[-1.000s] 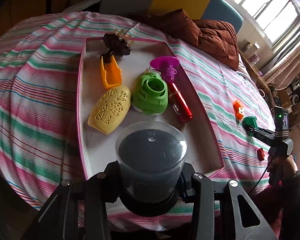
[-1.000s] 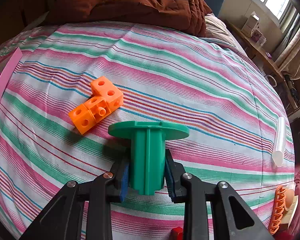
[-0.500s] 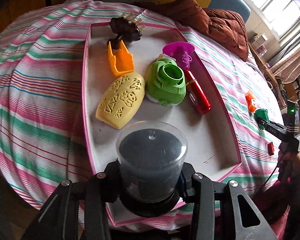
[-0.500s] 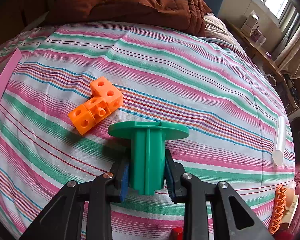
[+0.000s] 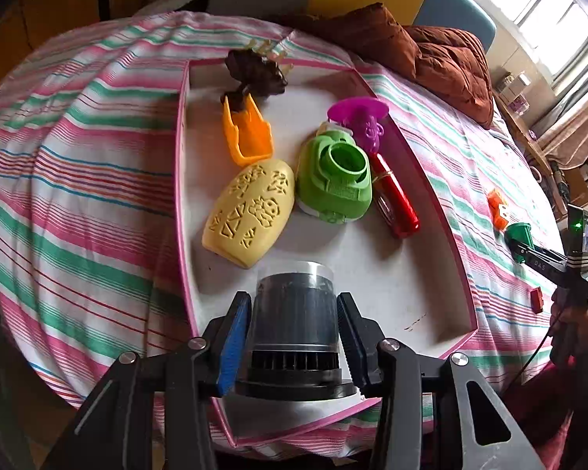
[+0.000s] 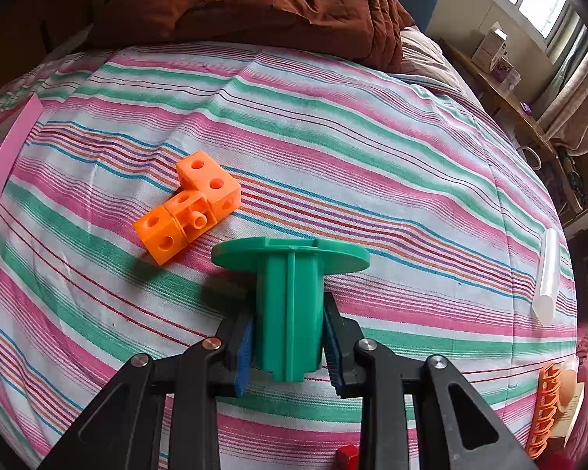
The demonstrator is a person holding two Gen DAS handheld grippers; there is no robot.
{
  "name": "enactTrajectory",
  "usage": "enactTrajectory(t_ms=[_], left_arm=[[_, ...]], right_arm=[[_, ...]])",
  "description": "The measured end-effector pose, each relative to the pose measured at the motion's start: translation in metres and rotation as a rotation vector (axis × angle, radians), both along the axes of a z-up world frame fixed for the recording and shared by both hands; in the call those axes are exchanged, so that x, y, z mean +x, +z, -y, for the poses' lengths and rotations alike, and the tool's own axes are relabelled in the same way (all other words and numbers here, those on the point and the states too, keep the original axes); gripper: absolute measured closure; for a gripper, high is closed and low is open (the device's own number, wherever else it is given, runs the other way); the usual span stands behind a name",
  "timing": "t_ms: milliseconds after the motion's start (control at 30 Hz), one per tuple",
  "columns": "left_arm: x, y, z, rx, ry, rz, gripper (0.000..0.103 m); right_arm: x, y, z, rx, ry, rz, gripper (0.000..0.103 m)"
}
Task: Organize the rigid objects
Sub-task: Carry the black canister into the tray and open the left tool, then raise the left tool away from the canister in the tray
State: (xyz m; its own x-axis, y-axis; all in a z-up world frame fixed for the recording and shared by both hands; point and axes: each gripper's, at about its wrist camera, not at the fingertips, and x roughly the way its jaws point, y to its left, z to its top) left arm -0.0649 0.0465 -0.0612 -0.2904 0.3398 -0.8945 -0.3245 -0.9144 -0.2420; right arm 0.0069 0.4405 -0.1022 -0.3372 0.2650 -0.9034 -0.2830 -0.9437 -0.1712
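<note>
A pink-rimmed white tray (image 5: 423, 180) lies on the striped bed. It holds a yellow patterned shell (image 5: 251, 211), a green ring piece (image 5: 335, 182), an orange clip (image 5: 247, 133), a red tube (image 5: 396, 203), a purple spool (image 5: 358, 115) and a dark brown piece (image 5: 254, 72). My left gripper (image 5: 294, 333) stands open around a dark cylindrical container (image 5: 294, 323) that rests on the tray's near end. My right gripper (image 6: 288, 342) is shut on a green flanged spool (image 6: 290, 297) just above the bedspread. Orange linked cubes (image 6: 188, 205) lie just beyond it.
A brown quilt (image 6: 278, 11) is bunched at the far side of the bed. A clear tube (image 6: 547, 278) lies at the right edge. A small red block (image 5: 536, 299) and an orange ribbed piece (image 6: 545, 407) lie near the right. The tray's pink rim (image 6: 4, 164) shows at left.
My left gripper has lowered the dark container onto the tray's near end, tilting it upright, and its fingers have spread off it. The right gripper and green spool have not moved.
</note>
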Motion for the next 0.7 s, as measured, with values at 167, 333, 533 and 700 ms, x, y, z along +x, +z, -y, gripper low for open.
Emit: enactTrajectory(t_ms=[167,333,533,700], left_arm=[[0.012,0.018,0.000,-0.047,0.017,-0.114,0.049],[0.023,0.034,-0.005,-0.098,0.019,-0.228,0.048],[0.031,0.050,-0.012,-0.112,0.011,-0.314,0.048],[0.034,0.054,-0.016,-0.112,0.007,-0.330,0.048]], right_arm=[[-0.001,0.000,-0.001,0.008,0.008,0.003,0.073],[-0.001,0.000,0.001,0.018,0.012,0.003,0.073],[-0.001,-0.001,0.001,0.028,0.018,0.002,0.073],[-0.002,-0.001,0.001,0.030,0.019,0.001,0.073]])
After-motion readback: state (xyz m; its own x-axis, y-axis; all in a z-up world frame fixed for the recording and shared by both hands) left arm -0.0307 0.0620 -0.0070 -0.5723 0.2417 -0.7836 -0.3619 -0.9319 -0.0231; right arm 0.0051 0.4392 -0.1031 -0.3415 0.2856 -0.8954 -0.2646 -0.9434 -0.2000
